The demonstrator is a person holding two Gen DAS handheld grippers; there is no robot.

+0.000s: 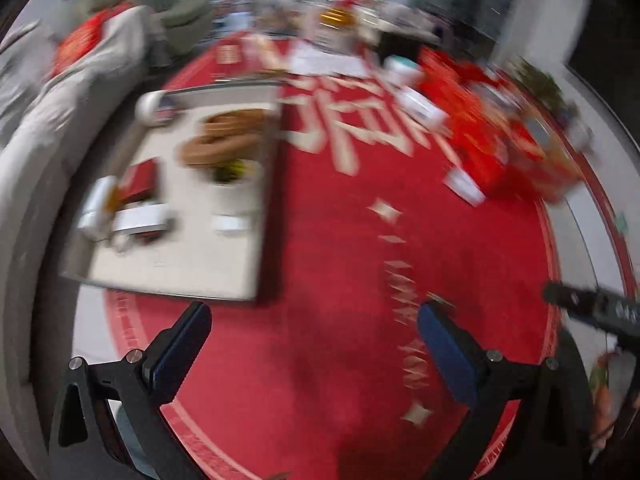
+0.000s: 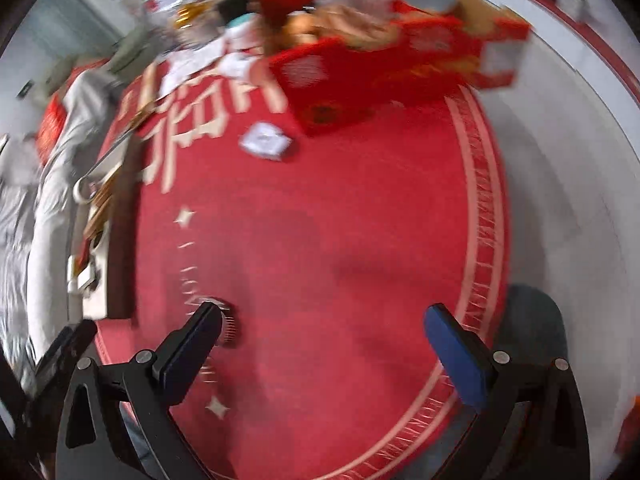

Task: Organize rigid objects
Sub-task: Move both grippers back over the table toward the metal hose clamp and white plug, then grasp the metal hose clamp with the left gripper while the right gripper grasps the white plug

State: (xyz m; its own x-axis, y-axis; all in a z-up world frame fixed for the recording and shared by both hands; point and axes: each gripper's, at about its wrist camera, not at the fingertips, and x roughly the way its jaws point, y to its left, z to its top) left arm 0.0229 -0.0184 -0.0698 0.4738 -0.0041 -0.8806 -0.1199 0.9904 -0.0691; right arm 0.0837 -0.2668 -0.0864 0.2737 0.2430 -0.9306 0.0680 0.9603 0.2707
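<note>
Both views are motion-blurred. My left gripper is open and empty above a round red rug. A low white table to its upper left carries a red box, white boxes, a white tube and brown round items. My right gripper is open and empty above the same rug. A small white packet lies on the rug ahead of it. Red gift boxes are piled at the rug's far edge.
A grey sofa with a red cushion runs along the left. Red boxes and white boxes crowd the rug's far right. The other gripper shows at the right edge. Grey floor surrounds the rug.
</note>
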